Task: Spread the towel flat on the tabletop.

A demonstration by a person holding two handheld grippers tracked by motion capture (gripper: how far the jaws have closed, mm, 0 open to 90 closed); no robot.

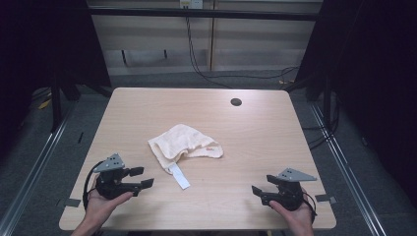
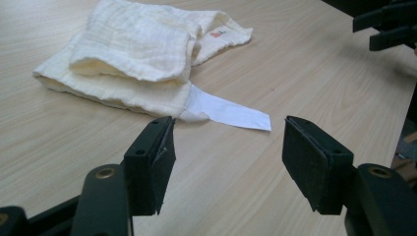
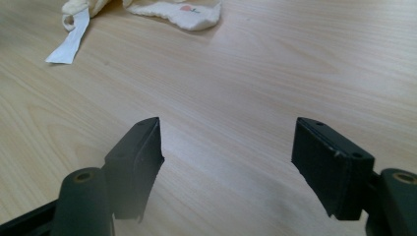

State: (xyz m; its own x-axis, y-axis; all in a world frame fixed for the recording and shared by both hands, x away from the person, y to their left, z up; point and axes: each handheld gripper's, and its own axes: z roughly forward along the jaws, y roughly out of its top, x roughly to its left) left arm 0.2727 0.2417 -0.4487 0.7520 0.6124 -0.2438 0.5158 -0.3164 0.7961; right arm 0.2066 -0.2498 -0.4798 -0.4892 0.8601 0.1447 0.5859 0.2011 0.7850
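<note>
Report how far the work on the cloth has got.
Done: nothing visible; the cream cloth lies crumpled mid-table, its white tag sticking out. In hand: nothing; the left gripper and right gripper rest open near the table's front edge, apart from it. Left: apparently reaching, gripping and handling the cloth.

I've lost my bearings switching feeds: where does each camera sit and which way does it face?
High view: above the near edge, looking forward and down on the table; both hands, left tool, right tool.
Left gripper view: rides the left tool, facing the cloth and its white tag.
Right gripper view: rides the right tool, low over wood.
All three share the cloth.
</note>
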